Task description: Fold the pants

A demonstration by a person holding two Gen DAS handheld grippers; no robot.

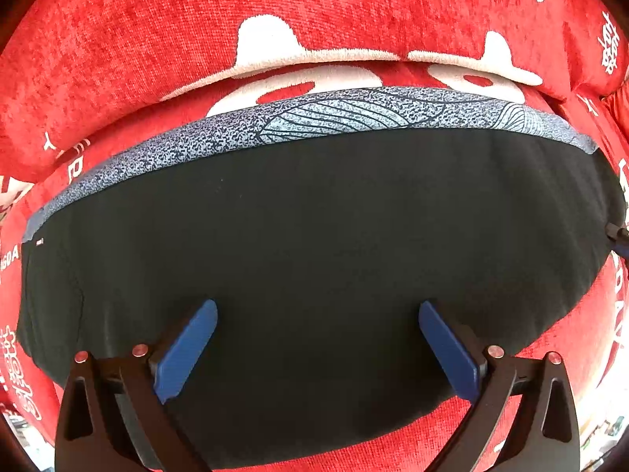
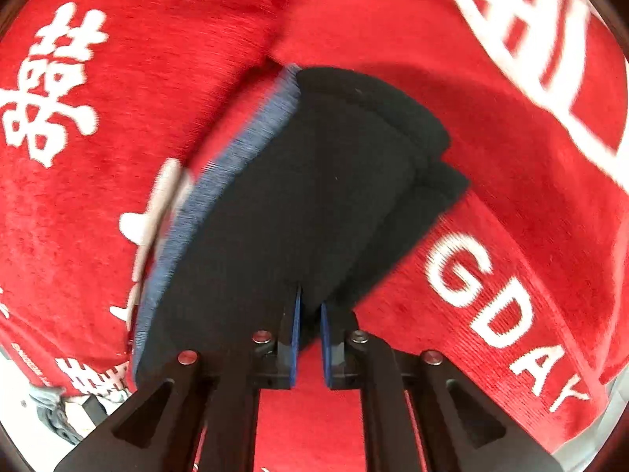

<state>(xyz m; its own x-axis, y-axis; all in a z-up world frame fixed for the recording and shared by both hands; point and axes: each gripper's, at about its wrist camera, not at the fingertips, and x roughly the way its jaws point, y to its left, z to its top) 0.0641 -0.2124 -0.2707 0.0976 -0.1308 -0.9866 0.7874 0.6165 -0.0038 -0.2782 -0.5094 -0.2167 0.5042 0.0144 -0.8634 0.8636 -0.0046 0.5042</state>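
The black pants [image 1: 314, 244] lie folded on a red sofa seat, with a blue-grey patterned cloth [image 1: 334, 118] showing along their far edge. My left gripper [image 1: 317, 310] hovers just over the pants' near part, jaws wide open and empty. In the right wrist view the pants [image 2: 314, 181] show stacked folded layers, with the blue-grey cloth [image 2: 220, 181] along their left side. My right gripper [image 2: 310, 306] is nearly closed, its blue pads pinching the near edge of the black pants.
The red sofa cover [image 1: 118, 39] with white lettering surrounds the pants on all sides, and its backrest rises behind them. White "GDAY" lettering [image 2: 499, 314] lies on the seat to the right of the pants. The seat's front edge shows at lower left [image 2: 59, 405].
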